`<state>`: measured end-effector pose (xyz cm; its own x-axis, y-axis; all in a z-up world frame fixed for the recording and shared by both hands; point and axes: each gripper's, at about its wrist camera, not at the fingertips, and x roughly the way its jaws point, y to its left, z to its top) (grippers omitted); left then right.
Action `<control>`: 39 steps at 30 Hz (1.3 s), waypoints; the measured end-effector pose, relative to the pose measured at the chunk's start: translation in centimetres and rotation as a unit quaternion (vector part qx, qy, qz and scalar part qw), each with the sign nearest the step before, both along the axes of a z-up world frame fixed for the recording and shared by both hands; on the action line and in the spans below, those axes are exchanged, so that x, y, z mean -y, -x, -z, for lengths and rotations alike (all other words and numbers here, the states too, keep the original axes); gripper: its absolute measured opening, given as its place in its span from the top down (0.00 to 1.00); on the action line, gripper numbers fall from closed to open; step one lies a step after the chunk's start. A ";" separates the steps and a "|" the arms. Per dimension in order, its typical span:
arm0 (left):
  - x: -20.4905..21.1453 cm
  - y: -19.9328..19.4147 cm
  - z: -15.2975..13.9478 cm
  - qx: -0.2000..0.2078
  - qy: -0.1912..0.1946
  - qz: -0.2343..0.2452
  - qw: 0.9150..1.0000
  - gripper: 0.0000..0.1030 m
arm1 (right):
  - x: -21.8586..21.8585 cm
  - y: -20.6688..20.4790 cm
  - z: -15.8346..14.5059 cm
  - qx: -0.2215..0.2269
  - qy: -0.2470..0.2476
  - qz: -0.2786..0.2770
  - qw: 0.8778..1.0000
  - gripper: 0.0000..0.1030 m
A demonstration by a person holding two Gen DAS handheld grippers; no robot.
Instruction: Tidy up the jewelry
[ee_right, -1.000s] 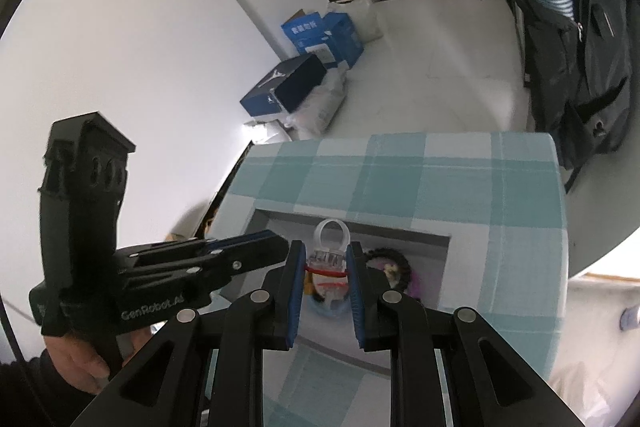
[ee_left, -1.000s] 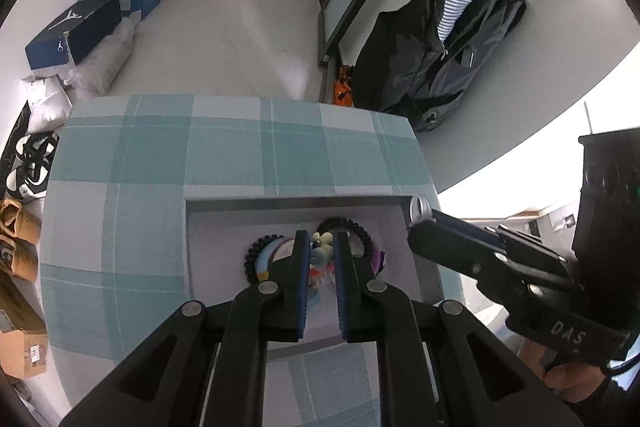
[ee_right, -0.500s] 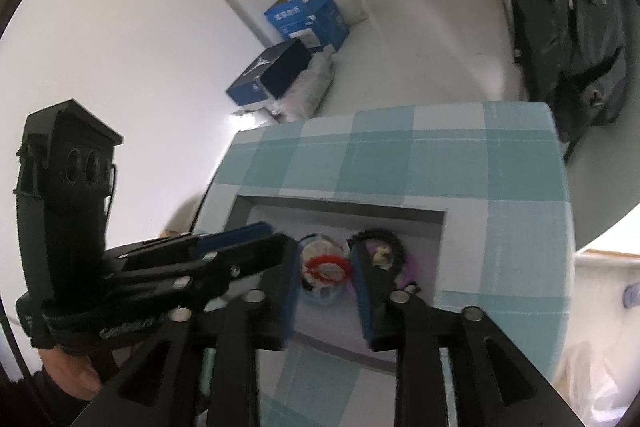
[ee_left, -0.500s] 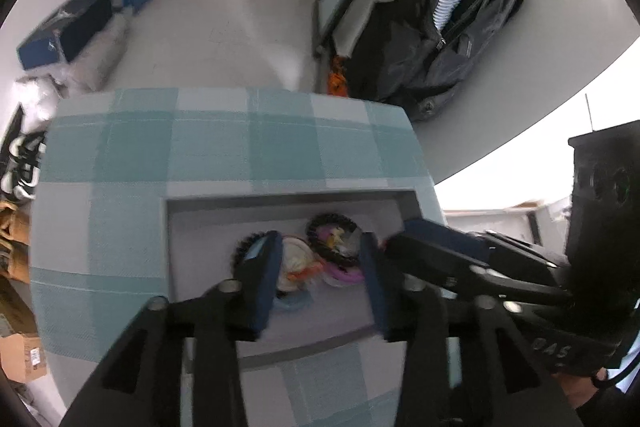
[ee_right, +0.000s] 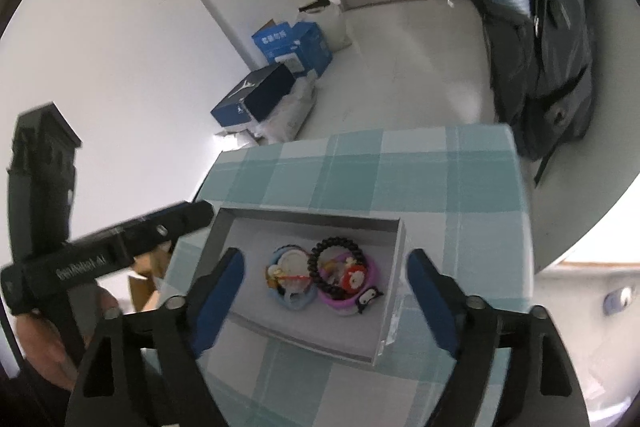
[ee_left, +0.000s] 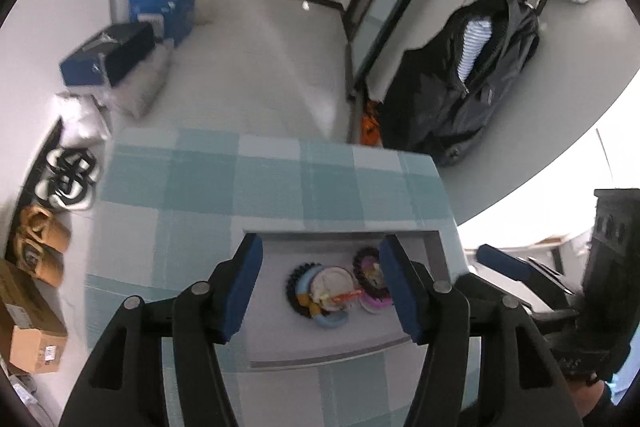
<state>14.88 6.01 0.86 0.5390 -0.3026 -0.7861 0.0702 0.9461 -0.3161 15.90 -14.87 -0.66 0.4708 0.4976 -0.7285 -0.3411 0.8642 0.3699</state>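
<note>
A shallow grey box [ee_left: 280, 323] [ee_right: 248, 231] lies on the checked table. In it lies a heap of jewelry [ee_left: 338, 291] [ee_right: 324, 277]: a black beaded bracelet [ee_right: 336, 259], a light blue ring [ee_right: 294, 301], a purple ring [ee_right: 344, 303], a white piece and small cartoon charms. My left gripper [ee_left: 320, 287] is open and empty above the box. My right gripper [ee_right: 324, 291] is open and empty above the box too. Each gripper shows at the edge of the other's view.
The teal checked tablecloth [ee_left: 248, 187] [ee_right: 440, 171] covers a small table with edges close on all sides. On the floor stand blue boxes [ee_left: 160, 3], shoes [ee_left: 68, 179], cardboard boxes [ee_left: 28, 327] and a black backpack [ee_left: 472, 75].
Both grippers have opened wide and drawn back up from the box. The pieces they held now lie in the heap in the box.
</note>
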 end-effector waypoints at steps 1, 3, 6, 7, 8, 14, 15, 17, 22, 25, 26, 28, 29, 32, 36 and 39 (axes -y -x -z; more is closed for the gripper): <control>0.0 0.3 -0.2 0.006 -0.006 -0.004 1.000 0.36 | -0.1 0.3 -0.2 0.008 0.003 -0.003 1.000 0.14; -0.1 0.7 -0.5 0.017 -0.010 -0.012 1.000 0.33 | -0.2 0.7 -0.5 0.019 0.005 -0.006 1.000 0.12; 0.1 1.3 -0.9 0.033 -0.025 -0.014 0.999 0.33 | -0.2 1.3 -0.8 0.034 0.007 -0.008 0.999 0.05; 0.2 1.5 -1.0 0.037 -0.029 -0.015 0.999 0.33 | -0.2 1.5 -1.0 0.040 0.011 -0.005 0.999 0.05; 0.3 1.7 -1.2 0.043 -0.033 -0.014 0.998 0.33 | -0.2 1.7 -1.1 0.046 0.016 -0.001 0.999 0.03; 0.8 3.2 -2.0 0.073 -0.068 -0.029 0.995 0.26 | -0.3 3.1 -2.0 0.077 0.013 -0.005 0.997 0.00; 1.0 3.6 -2.2 0.082 -0.071 -0.030 0.994 0.26 | -0.2 3.4 -2.2 0.084 0.012 -0.003 0.996 0.00; 1.1 4.2 -2.6 0.095 -0.078 -0.033 0.992 0.26 | 0.1 3.9 -2.8 0.098 0.005 -0.001 0.995 0.00; 1.1 6.0 -3.1 0.119 -0.091 -0.045 0.988 0.24 | 0.9 5.2 -3.5 0.114 -0.006 0.006 0.993 0.00; 0.9 6.7 -2.8 0.123 -0.105 -0.061 0.985 0.24 | 1.2 6.1 -3.7 0.119 -0.005 0.008 0.993 0.00; 0.7 6.8 -2.7 0.121 -0.102 -0.063 0.985 0.24 | 1.3 6.3 -3.7 0.120 -0.004 0.009 0.993 0.00; 0.5 7.2 -2.7 0.121 -0.095 -0.072 0.985 0.24 | 1.4 6.8 -3.7 0.122 -0.001 0.010 0.992 0.00; 0.3 7.3 -2.8 0.122 -0.092 -0.076 0.985 0.24 | 1.5 7.0 -3.7 0.124 0.002 0.011 0.992 0.00; 0.0 7.9 -2.9 0.121 -0.086 -0.087 0.985 0.24 | 1.6 7.6 -3.7 0.131 0.010 0.014 0.991 0.00; 0.0 8.7 -2.7 0.115 -0.077 -0.092 0.986 0.24 | 1.8 8.4 -3.6 0.131 0.011 0.017 0.991 0.00; 0.5 9.0 -2.2 0.103 -0.080 -0.084 0.988 0.24 | 1.8 9.1 -3.6 0.138 0.017 0.018 0.990 0.00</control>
